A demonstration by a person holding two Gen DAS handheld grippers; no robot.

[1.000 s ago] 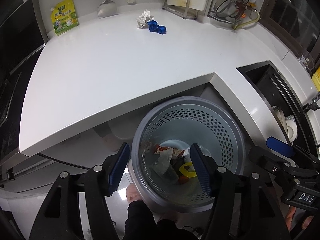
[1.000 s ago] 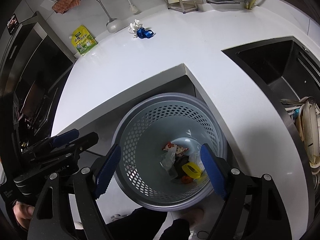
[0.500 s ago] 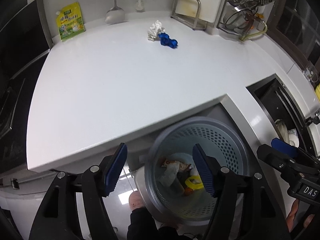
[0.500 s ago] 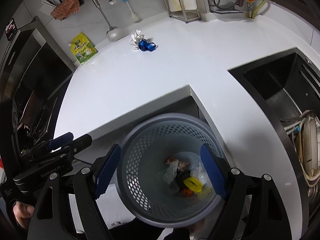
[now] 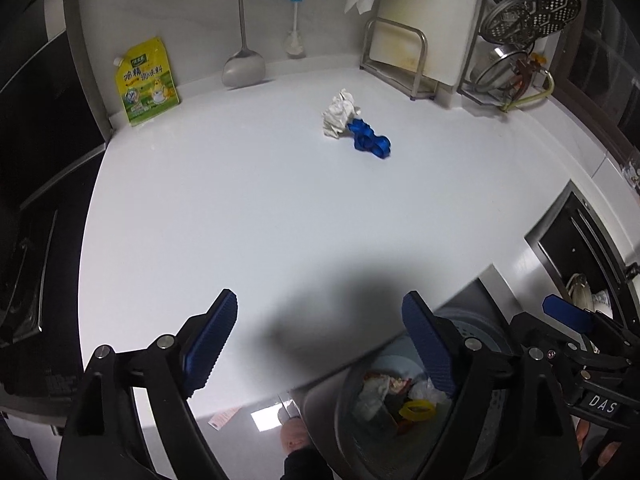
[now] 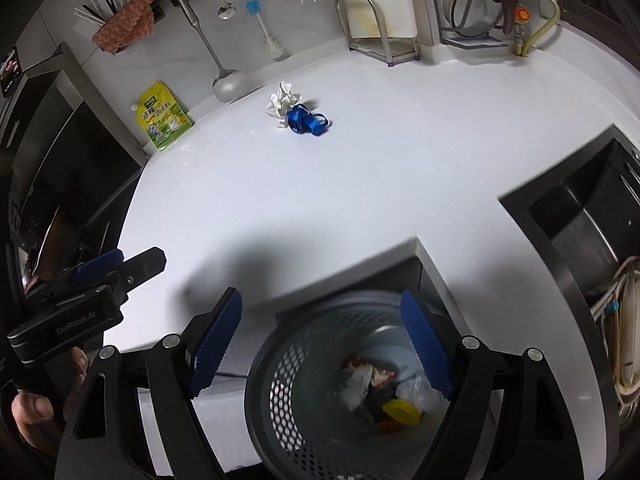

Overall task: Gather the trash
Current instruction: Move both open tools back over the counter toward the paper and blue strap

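Observation:
A crumpled white tissue and a crumpled blue wrapper lie touching each other far back on the white counter; they also show in the right wrist view as tissue and wrapper. A grey perforated trash basket with several scraps inside stands on the floor below the counter's corner; its rim also shows in the left wrist view. My left gripper is open and empty over the counter's front edge. My right gripper is open and empty above the basket.
A yellow seasoning pouch leans on the back wall, with a ladle and a brush beside it. A cutting board rack and a dish rack stand at the back right. A black sink lies to the right, a stove to the left.
Both grippers have risen and swung forward from over the basket toward the counter. The basket has slid to the bottom of both views; the tissue and wrapper look nearer.

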